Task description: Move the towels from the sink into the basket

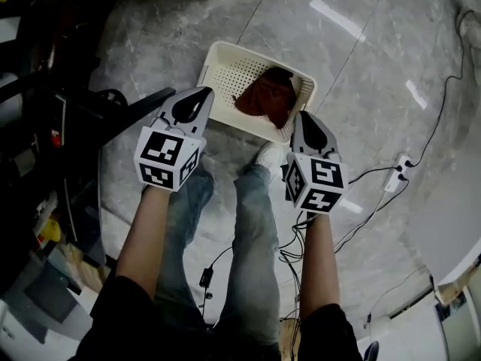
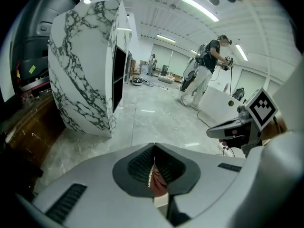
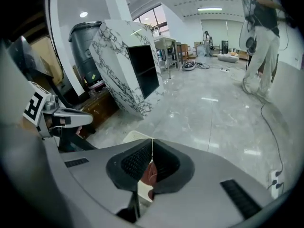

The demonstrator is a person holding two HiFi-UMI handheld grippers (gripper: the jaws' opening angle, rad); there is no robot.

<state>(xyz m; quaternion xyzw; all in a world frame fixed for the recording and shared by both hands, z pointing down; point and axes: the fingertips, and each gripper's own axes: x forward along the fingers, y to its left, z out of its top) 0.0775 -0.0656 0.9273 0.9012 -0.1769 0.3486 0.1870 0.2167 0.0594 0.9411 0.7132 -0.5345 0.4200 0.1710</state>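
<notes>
Hovering with jaws clenched on nothing, the left gripper (image 1: pixel 197 102) and right gripper (image 1: pixel 307 126) hang above the basket (image 1: pixel 248 51), where a reddish towel (image 1: pixel 267 96) lies beneath them, seemingly delivered, so the next move calls for returning to the sink.

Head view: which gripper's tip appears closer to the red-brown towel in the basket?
The right gripper: its tip nearly meets the towel, while the left gripper leaves bare basket mesh between.

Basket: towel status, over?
Left gripper shut, empty. Right gripper shut, empty. Reddish-brown towel lies in basket. Nothing in the way.
</notes>
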